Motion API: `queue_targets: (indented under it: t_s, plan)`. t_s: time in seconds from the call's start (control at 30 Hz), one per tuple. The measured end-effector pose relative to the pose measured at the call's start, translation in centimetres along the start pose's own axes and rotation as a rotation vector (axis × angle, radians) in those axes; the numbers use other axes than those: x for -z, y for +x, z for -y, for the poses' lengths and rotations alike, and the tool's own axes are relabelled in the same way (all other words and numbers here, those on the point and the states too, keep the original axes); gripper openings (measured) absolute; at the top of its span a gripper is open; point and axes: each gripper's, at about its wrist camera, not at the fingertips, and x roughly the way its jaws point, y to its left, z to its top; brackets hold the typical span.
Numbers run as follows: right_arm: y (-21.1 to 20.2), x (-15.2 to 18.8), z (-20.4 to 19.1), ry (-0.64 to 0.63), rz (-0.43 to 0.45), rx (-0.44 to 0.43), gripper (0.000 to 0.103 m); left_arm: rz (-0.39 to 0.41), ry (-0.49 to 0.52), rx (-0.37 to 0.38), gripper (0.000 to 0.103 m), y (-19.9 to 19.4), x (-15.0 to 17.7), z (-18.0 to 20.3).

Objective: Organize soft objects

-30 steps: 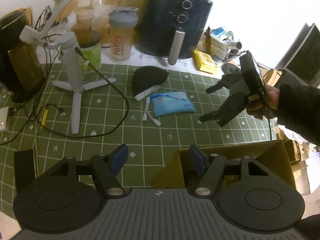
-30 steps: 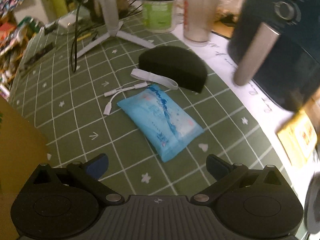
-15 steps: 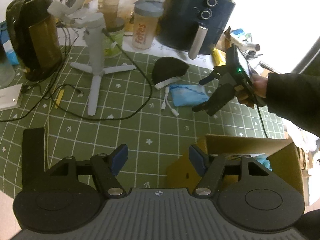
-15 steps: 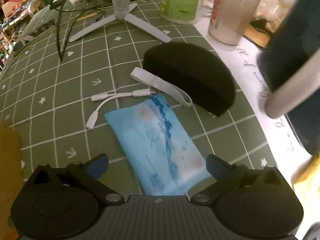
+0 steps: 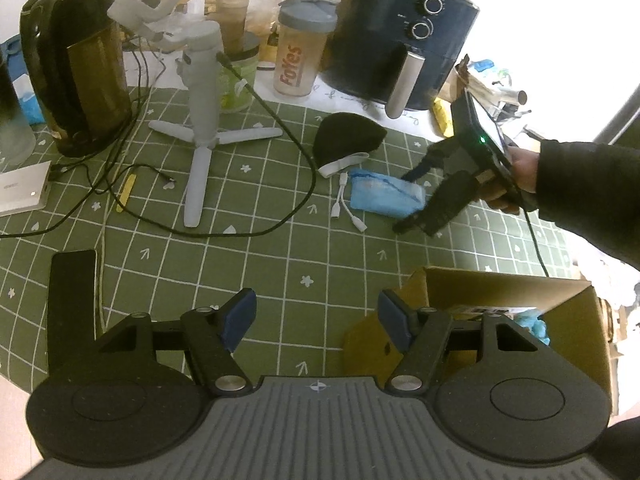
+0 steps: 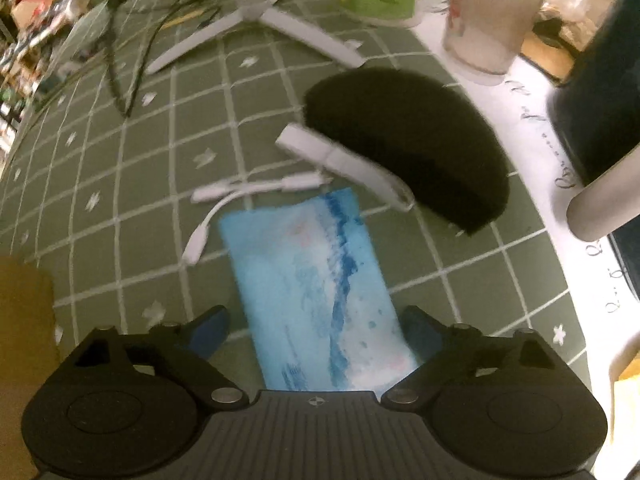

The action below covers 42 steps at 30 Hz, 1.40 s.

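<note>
The right gripper [image 6: 316,330] straddles the flat, crinkly blue tissue pack [image 6: 316,280] on the checked green bench [image 6: 132,208], its jaws just narrowing, pads not yet pressing. Beside the pack lies a fuzzy black half-round mask [image 6: 412,140]. The left gripper [image 5: 316,314] hangs released, empty, near the cardboard box [image 5: 512,292].

A green gridded mat [image 5: 248,264] is spread over the table. At its far edge a dark blue air fryer [image 5: 404,40] is set, with a lidded shaker bottle [image 5: 300,60] and a green jar [image 5: 240,80] beside it. A dark kettle [image 5: 76,72] is stood at the left. A white tripod stand [image 5: 202,120] is placed mid-mat (a black cable [image 5: 296,152] runs from it), and a white adapter cable [image 5: 344,208] lies nearby.
</note>
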Motion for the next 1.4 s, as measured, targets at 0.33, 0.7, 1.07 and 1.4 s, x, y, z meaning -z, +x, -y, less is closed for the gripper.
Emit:
queue_targets:
  t_s: [0.33, 0.7, 1.07, 1.4]
  plan:
    - [0.1, -0.2, -0.2, 0.037, 0.014, 0.039, 0.087, -0.001, 0.025, 0.017, 0.066, 0.1, -0.1, 0.7]
    - [-0.7, 0.5, -0.7, 0.061, -0.002, 0.061, 0.068, 0.037, 0.043, 0.006, 0.066, -0.3, -1.2, 0.6]
    - [-6.1, 3.1, -0.4, 0.273, 0.153, 0.039, 0.068, 0.081, 0.086, 0.0, 0.066, -0.1, -3.1, 0.8]
    - [-12.0, 6.7, -1.2, 0.414, 0.28, 0.082, 0.068, 0.087, 0.189, 0.017, 0.066, 1.2, -5.6, 2.2]
